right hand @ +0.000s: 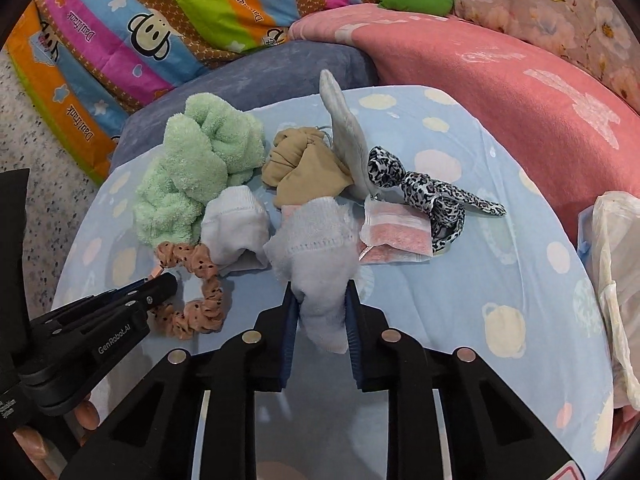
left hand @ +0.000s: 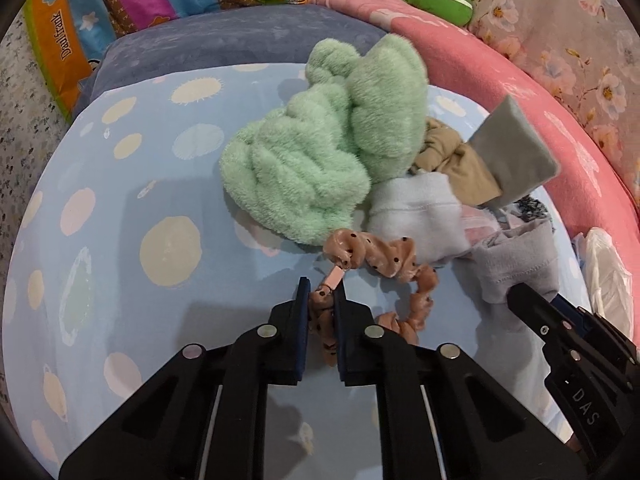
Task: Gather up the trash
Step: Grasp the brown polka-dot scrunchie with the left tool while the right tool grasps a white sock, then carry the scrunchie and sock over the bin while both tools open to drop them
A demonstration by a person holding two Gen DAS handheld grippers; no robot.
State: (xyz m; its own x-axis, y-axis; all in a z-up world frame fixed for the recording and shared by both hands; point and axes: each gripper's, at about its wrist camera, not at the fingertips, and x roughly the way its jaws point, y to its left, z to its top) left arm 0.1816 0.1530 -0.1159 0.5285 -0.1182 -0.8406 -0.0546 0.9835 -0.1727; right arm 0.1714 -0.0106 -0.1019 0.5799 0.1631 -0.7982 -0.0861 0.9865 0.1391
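A heap of small items lies on a light blue spotted sheet. My left gripper is shut on a peach dotted scrunchie, pinching one side of its loop while the other side rests on the sheet. In the right wrist view the same scrunchie shows beside the left gripper. My right gripper is shut on a pale grey sock, whose toe end sits between the pads. The left wrist view has that sock and the right gripper at its right.
In the heap are a fluffy green towel, a white sock, a tan cloth, a grey insole, a leopard-print hair tie and a pink-and-white packet. A white plastic bag lies right, below a pink blanket.
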